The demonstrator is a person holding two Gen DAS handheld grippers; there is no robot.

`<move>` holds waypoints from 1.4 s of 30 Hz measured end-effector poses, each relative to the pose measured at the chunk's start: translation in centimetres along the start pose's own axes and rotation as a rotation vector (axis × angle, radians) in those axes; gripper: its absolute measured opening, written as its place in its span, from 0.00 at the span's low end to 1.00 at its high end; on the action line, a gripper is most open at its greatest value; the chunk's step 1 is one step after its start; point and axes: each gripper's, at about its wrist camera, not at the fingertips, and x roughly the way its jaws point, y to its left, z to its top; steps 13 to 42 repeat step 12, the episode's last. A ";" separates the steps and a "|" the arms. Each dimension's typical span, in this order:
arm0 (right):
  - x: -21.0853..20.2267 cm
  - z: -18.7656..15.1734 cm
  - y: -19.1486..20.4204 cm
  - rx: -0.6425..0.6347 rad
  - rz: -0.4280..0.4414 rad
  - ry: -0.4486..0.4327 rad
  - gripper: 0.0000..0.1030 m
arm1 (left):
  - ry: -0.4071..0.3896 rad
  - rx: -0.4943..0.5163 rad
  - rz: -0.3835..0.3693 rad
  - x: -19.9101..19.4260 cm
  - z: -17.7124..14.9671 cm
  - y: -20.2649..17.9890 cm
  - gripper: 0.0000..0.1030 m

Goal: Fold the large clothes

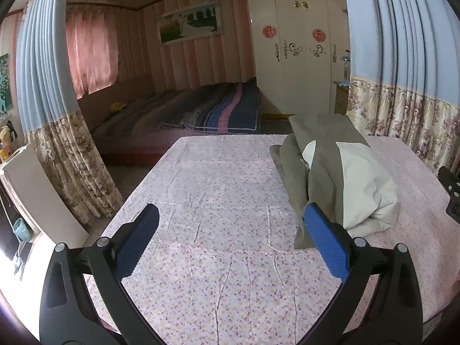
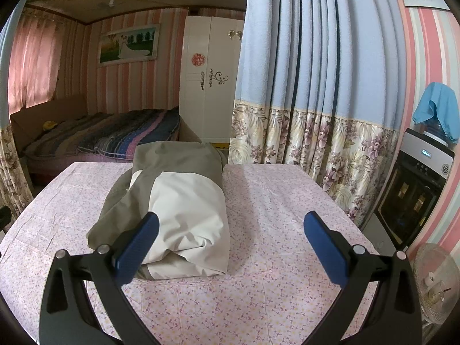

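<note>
An olive-green and cream garment (image 1: pixel 339 172) lies bunched in a rough folded heap on the table with the pink floral cloth (image 1: pixel 218 201). It also shows in the right wrist view (image 2: pixel 178 201). My left gripper (image 1: pixel 230 221) is open and empty above the cloth; the garment lies just beyond its right finger (image 1: pixel 325 238). My right gripper (image 2: pixel 230 230) is open and empty; its left finger (image 2: pixel 138 244) is in front of the garment's near edge. A black piece of the right gripper (image 1: pixel 451 192) shows at the far right of the left wrist view.
Blue and floral curtains (image 2: pixel 316 100) hang behind the table. A bed with a striped blanket (image 1: pixel 201 109) and a white wardrobe (image 1: pixel 296 51) stand beyond. A water dispenser (image 2: pixel 417 189) and a fan (image 2: pixel 434 284) stand at the right. A white board (image 1: pixel 37 189) leans at the left.
</note>
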 end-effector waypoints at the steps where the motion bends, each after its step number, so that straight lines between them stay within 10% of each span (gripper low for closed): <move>1: 0.1 0.0 -0.1 -0.001 -0.001 0.001 0.98 | 0.000 0.001 0.000 0.0 0.0 0.0 0.97; 42: 0.1 -0.1 0.0 0.000 -0.006 0.001 0.98 | 0.006 0.002 0.007 -0.1 -0.1 0.0 0.97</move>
